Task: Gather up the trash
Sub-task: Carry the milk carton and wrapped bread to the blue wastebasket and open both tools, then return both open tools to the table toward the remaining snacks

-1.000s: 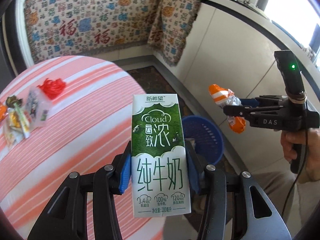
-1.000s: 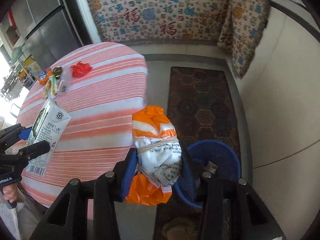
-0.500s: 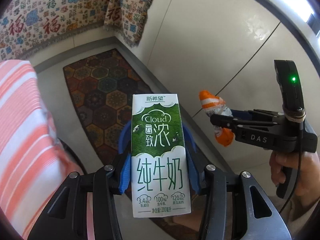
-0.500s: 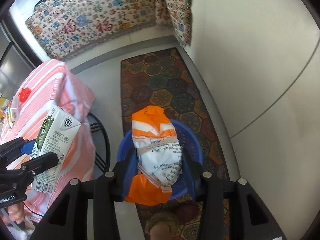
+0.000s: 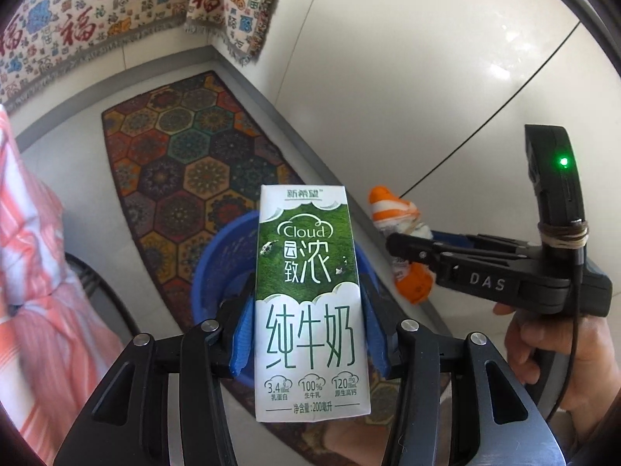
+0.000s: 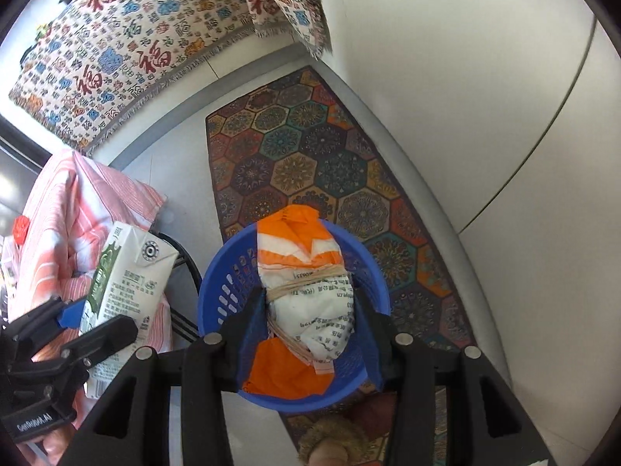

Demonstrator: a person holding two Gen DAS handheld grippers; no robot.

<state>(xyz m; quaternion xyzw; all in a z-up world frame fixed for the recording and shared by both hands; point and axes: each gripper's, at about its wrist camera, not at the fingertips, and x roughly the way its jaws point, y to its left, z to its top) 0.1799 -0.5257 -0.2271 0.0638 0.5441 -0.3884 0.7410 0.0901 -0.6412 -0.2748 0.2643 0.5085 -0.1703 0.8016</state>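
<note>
My left gripper (image 5: 308, 334) is shut on a green and white milk carton (image 5: 310, 295), held upright above the blue trash basket (image 5: 217, 264) on the floor. My right gripper (image 6: 310, 326) is shut on a crumpled orange and white wrapper (image 6: 306, 295) bound with rubber bands, held directly over the blue basket (image 6: 229, 291). The right gripper with the wrapper (image 5: 403, 240) also shows at the right of the left wrist view. The carton (image 6: 128, 287) in the left gripper shows at the left of the right wrist view.
A patterned rug (image 6: 310, 163) lies under the basket beside a white wall (image 6: 485, 116). The table with its pink striped cloth (image 6: 77, 209) stands to the left, with a red scrap (image 6: 20, 227) on it. A patterned hanging cloth (image 5: 116, 11) covers the far wall.
Both grippers have swung from over the table toward the floor and lowered over the blue basket, each still holding its item. The basket looks larger and nearer.
</note>
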